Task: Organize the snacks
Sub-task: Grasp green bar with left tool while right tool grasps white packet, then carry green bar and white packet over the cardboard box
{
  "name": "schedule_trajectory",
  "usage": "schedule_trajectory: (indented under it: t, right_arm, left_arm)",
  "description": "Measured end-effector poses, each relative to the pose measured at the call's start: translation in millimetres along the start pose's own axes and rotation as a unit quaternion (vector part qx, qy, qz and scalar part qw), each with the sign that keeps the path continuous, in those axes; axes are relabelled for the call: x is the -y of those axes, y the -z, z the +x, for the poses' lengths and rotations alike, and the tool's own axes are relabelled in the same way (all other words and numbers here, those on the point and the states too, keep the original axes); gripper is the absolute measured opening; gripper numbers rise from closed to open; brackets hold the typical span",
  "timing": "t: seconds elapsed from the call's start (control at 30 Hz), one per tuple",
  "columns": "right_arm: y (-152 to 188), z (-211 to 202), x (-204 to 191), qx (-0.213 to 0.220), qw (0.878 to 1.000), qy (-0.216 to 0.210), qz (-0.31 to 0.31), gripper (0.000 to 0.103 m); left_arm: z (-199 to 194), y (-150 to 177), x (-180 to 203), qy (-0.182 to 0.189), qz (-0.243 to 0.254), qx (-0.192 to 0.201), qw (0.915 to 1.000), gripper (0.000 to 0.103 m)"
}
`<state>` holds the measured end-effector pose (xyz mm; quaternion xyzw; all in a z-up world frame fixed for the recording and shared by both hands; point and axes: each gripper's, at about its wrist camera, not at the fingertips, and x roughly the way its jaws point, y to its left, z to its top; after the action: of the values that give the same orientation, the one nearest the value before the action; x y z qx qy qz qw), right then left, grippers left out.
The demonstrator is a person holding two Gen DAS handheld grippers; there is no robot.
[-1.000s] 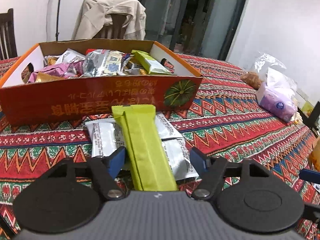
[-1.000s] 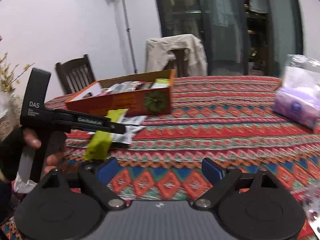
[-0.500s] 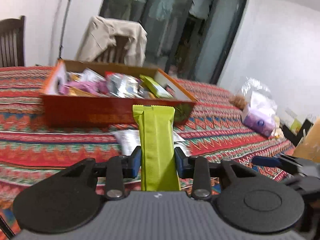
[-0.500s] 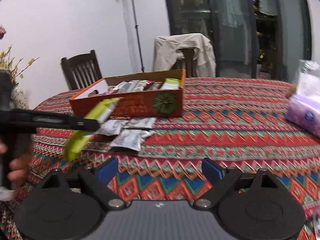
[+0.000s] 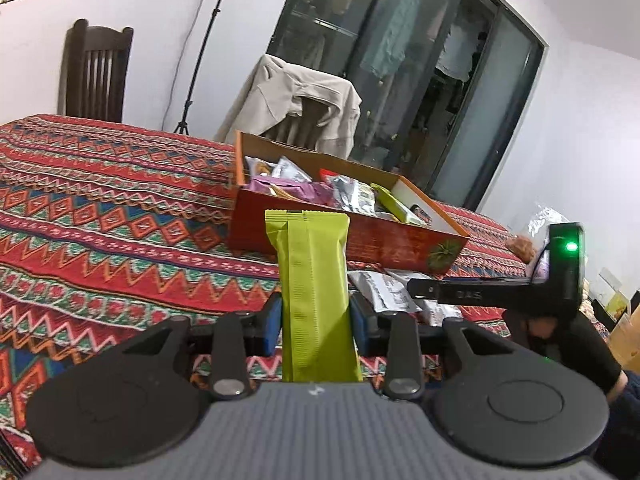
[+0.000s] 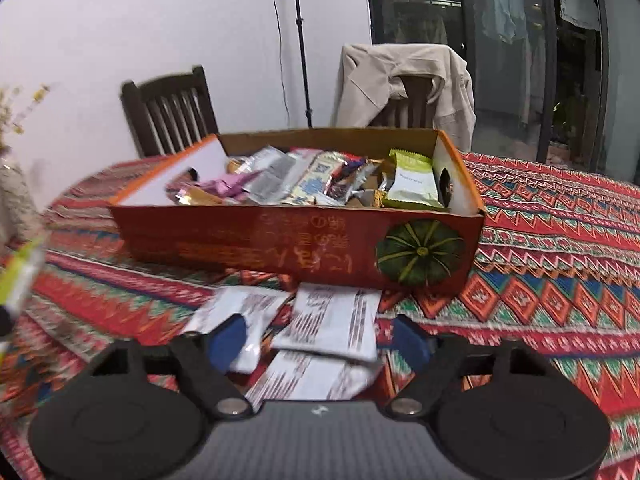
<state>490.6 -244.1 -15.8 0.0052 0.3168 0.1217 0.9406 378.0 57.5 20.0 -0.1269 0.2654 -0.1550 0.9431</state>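
Note:
My left gripper (image 5: 316, 320) is shut on a long green snack bar (image 5: 310, 264), held upright above the patterned tablecloth. Beyond it stands the orange cardboard box (image 5: 360, 240) filled with several mixed snack packets. In the right wrist view the box (image 6: 248, 244) is close ahead, and silver packets (image 6: 332, 320) lie on the cloth in front of it. My right gripper (image 6: 320, 342) hovers over these packets with its jaws closing. The packets lie between the blue pads, which do not press on them. The green bar (image 6: 20, 276) shows blurred at the left edge.
A dark wooden chair (image 6: 168, 108) and a chair draped with a beige jacket (image 6: 404, 80) stand behind the table. A light stand (image 5: 200, 52) rises by the wall. A clear plastic bag (image 5: 540, 220) lies at the table's right side, behind the right gripper (image 5: 416, 287).
My left gripper closed on the green bar, lifted it off the silver packets and swung left. My right gripper moved in towards the box and over the silver packets, and its jaws have narrowed.

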Motion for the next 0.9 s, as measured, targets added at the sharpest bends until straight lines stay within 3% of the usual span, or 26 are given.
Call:
schedule_trajectory:
  t: [0.07,0.2,0.27,0.37,0.63,0.9]
  right_arm:
    - [-1,12,-2,-0.009,1.0,0.015,-0.006,0.06]
    - [1,23,-7,-0.016,1.0,0.023,-0.012,0.058]
    - [1,23,-9,-0.017,0.999,0.025,-0.019,0.05]
    - [1,11,-9,-0.006,1.0,0.017,-0.019,0.046]
    - [9,-74,-7,0.056,0.998,0.015,-0.032,0.045]
    - [59,-173,2,0.096,0.995,-0.015,-0.003,0.045]
  left_arm:
    - [-4,2,-5,0.001,-0.004,0.001,1.0,0.036]
    - [-7,5,-5,0.002,-0.003,0.001,1.0,0.036]
    - [-11,6,-1,0.002,-0.003,0.002,1.0,0.036]
    - [-22,10,8,0.004,0.002,0.009,0.9999,0.036]
    - [-61,20,47,0.008,0.013,0.027,0.9995,0.036]
    - [-86,34,91,0.026,0.024,0.027,0.999,0.036]
